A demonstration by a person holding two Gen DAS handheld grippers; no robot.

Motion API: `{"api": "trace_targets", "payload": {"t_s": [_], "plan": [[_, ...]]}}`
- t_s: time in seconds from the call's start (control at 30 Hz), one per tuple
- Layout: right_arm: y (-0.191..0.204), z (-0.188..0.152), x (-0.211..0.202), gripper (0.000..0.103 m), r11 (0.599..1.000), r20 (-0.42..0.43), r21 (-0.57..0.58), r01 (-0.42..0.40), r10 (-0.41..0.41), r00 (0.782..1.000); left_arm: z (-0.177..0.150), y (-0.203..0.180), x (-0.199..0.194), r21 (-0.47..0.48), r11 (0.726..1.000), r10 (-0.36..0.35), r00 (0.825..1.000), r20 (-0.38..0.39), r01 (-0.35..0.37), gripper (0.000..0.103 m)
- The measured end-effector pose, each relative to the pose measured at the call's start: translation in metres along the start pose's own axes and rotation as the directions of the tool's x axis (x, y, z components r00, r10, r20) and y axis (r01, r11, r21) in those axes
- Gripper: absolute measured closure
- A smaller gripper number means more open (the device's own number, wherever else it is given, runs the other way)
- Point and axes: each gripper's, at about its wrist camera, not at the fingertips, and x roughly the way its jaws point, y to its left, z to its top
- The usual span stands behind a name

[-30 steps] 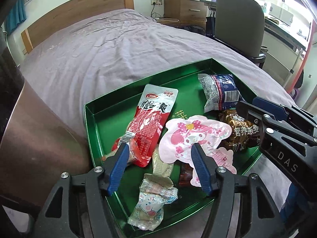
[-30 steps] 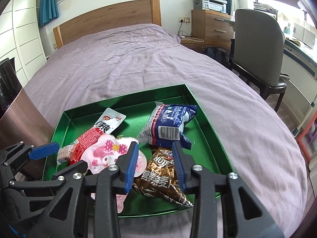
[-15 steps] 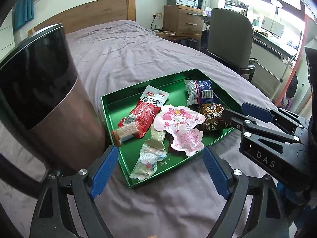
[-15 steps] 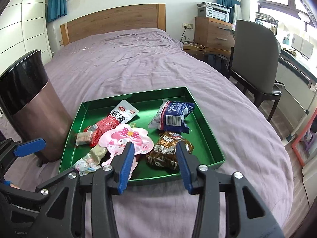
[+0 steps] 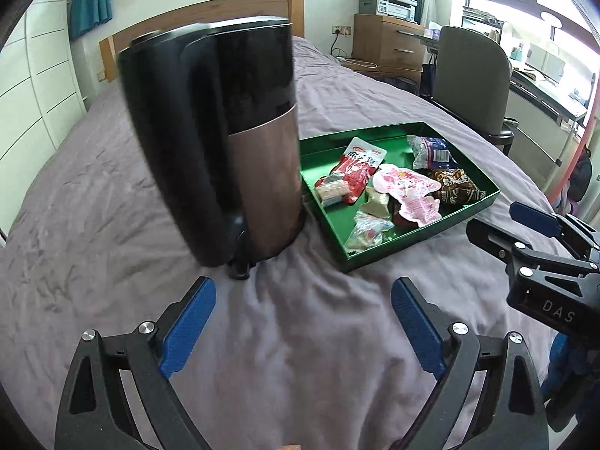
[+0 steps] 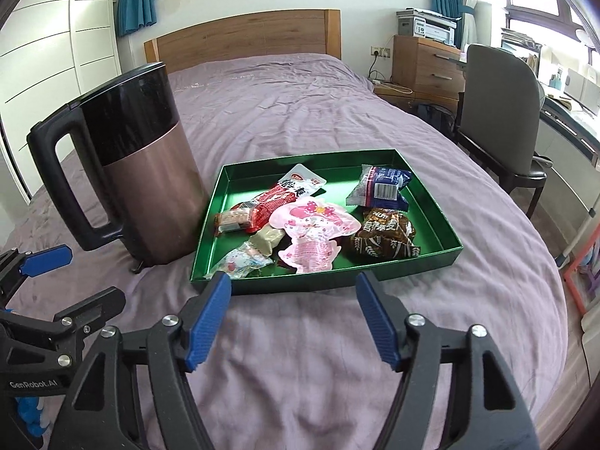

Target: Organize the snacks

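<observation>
A green tray [image 6: 431,202] lies on the purple bed and holds several snack packets: a red packet [image 6: 288,193], a pink character pouch [image 6: 311,228], a blue-and-white bag [image 6: 380,187], a brown bag [image 6: 386,234] and a small clear candy bag [image 6: 240,262]. The tray also shows in the left wrist view [image 5: 483,198]. My left gripper [image 5: 300,322] is open and empty, over bare bedsheet in front of the kettle. My right gripper [image 6: 294,317] is open and empty, just short of the tray's near wall.
A tall copper-and-black kettle [image 6: 146,172] with a black handle stands on the bed just left of the tray; it also shows in the left wrist view [image 5: 228,131]. A grey chair [image 6: 498,120] and wooden drawers [image 6: 423,63] stand right of the bed. The wooden headboard [image 6: 243,37] is behind.
Both grippers have pulled back from over the tray toward the bed's near end and opened wider. The kettle and the whole tray have come into view.
</observation>
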Motion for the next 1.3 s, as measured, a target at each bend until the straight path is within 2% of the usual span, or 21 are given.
{"api": "trace_targets", "payload": {"t_s": [0.27,0.5,0.83,1.3], "plan": [[0.039,-0.014,-0.026,0.0,0.999,0.023,-0.026,-0.019,0.02,1.0,-0.023,0.033,-0.03,-0.01,1.0,0.02,1.0,0.02,-0.02,0.011],[0.06,-0.019,-0.043,0.0,1.0,0.05,-0.021,0.02,-0.019,0.999,-0.03,0.05,-0.052,-0.01,0.998,0.054,0.997,0.057,-0.054,0.011],[0.071,-0.024,-0.049,0.0,0.996,0.062,-0.016,0.082,-0.081,0.995,-0.043,0.086,-0.063,-0.058,0.998,0.041,0.998,0.057,-0.037,0.011],[0.061,-0.042,-0.042,0.0,0.992,0.032,-0.016,0.125,-0.124,0.992,-0.06,0.093,-0.051,-0.046,0.997,0.067,0.997,0.026,-0.065,0.011]]}}
